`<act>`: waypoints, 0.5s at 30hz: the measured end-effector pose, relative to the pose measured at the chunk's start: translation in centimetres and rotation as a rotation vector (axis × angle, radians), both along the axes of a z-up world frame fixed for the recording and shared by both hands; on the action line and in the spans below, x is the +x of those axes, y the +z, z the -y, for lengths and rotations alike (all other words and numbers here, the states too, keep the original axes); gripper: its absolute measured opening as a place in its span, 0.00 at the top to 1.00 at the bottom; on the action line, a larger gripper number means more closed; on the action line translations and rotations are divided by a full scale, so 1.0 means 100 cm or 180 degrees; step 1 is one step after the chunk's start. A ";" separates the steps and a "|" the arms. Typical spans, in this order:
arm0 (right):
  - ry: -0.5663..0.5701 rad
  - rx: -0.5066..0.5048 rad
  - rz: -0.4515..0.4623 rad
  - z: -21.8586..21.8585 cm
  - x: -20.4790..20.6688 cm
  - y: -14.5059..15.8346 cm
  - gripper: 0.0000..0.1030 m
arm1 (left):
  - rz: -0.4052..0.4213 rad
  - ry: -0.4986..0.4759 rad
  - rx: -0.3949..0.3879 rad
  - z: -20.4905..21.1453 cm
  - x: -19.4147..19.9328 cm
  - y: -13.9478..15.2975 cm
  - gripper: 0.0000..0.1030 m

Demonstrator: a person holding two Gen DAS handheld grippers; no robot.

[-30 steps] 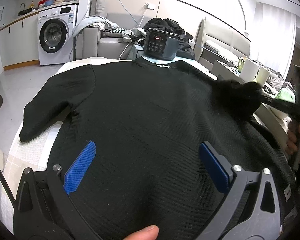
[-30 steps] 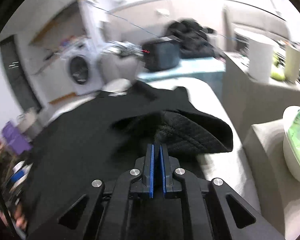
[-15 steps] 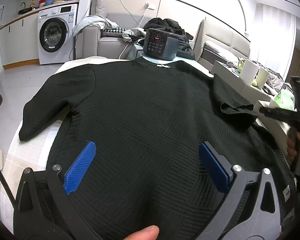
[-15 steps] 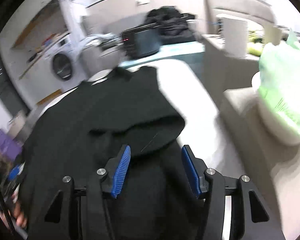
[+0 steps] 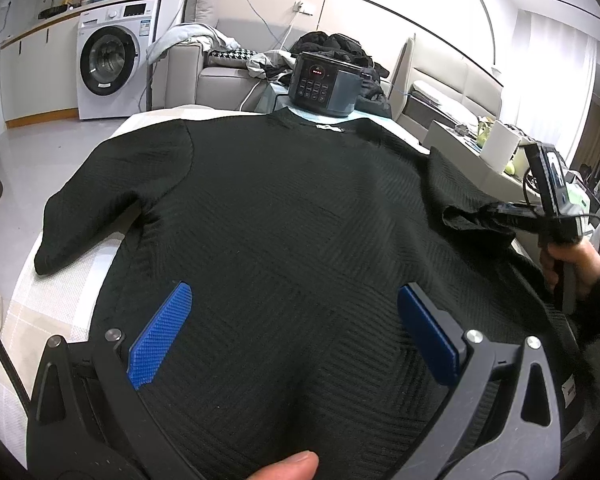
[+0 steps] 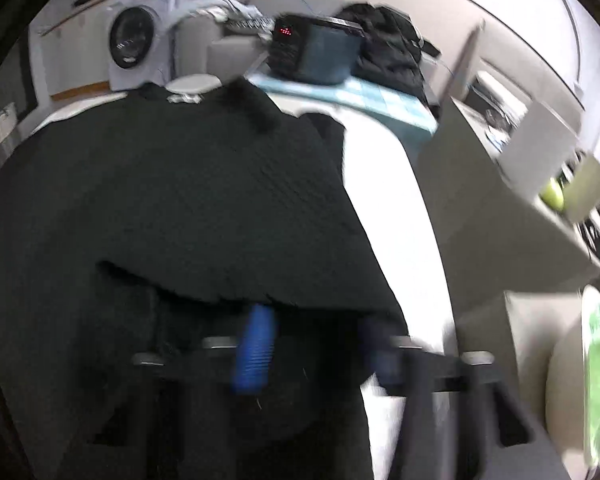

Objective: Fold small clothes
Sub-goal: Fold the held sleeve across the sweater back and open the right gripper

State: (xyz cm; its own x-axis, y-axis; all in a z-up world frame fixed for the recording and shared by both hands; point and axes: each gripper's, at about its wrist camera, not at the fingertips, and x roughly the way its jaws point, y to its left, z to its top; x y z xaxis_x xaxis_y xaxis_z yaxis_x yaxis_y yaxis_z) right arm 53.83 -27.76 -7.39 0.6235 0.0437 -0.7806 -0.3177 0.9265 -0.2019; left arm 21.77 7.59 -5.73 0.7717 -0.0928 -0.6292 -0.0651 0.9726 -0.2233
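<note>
A black textured sweater point(image 5: 284, 216) lies flat on a light table, collar at the far end. Its left sleeve point(image 5: 100, 184) spreads outward. Its right sleeve point(image 5: 460, 200) is folded in over the body. My left gripper point(image 5: 292, 320) is open and empty, hovering over the lower body of the sweater. My right gripper point(image 6: 316, 340) is open, its blue pads at the edge of the folded sleeve point(image 6: 228, 208); this view is blurred. The right gripper also shows at the right edge of the left wrist view point(image 5: 512, 210), beside the sleeve.
A dark rice cooker point(image 5: 324, 84) stands beyond the collar on a teal mat. A grey side table point(image 6: 500, 200) with a paper roll point(image 5: 500, 152) and cups is on the right. A washing machine point(image 5: 112, 64) and a sofa point(image 5: 220, 72) are in the background.
My right gripper opened and let go of the right sleeve, which now lies folded on the sweater body. The gripper has drawn back toward the right. My left gripper has not moved.
</note>
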 end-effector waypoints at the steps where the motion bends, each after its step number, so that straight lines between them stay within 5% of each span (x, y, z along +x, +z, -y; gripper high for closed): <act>1: 0.0039 0.0100 -0.0018 -0.003 0.003 0.003 0.98 | -0.0011 0.0006 -0.0005 0.000 0.001 0.000 0.01; 6: 0.0270 0.1101 -0.0070 -0.041 0.035 0.045 0.98 | -0.0044 0.0014 -0.0020 0.000 0.003 -0.001 0.01; 8: 0.0477 0.1546 -0.0308 -0.062 0.048 0.060 0.81 | -0.0048 0.0018 -0.0019 0.000 0.003 -0.001 0.01; 9: 0.0584 0.1668 -0.0388 -0.071 0.049 0.066 0.52 | -0.0051 0.0023 -0.0023 -0.001 0.003 -0.001 0.01; 10: 0.0632 0.1690 -0.0392 -0.075 0.048 0.071 0.35 | -0.0051 0.0028 -0.0027 -0.001 0.003 -0.001 0.01; 13: 0.0790 0.1624 -0.0087 -0.073 0.021 0.088 0.35 | -0.0050 0.0036 -0.0044 -0.001 0.003 -0.002 0.01; 15: 0.0588 0.1481 0.0080 -0.054 0.005 0.089 0.35 | -0.0045 0.0028 -0.0035 -0.001 0.002 -0.002 0.01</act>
State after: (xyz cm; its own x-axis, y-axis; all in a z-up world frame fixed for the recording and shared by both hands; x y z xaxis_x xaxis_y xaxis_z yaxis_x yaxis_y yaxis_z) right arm 54.34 -22.41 1.49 0.5908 0.4952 -0.6370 -0.4854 0.8488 0.2097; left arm 21.94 7.71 -5.94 0.7636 -0.0931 -0.6389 -0.0768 0.9694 -0.2331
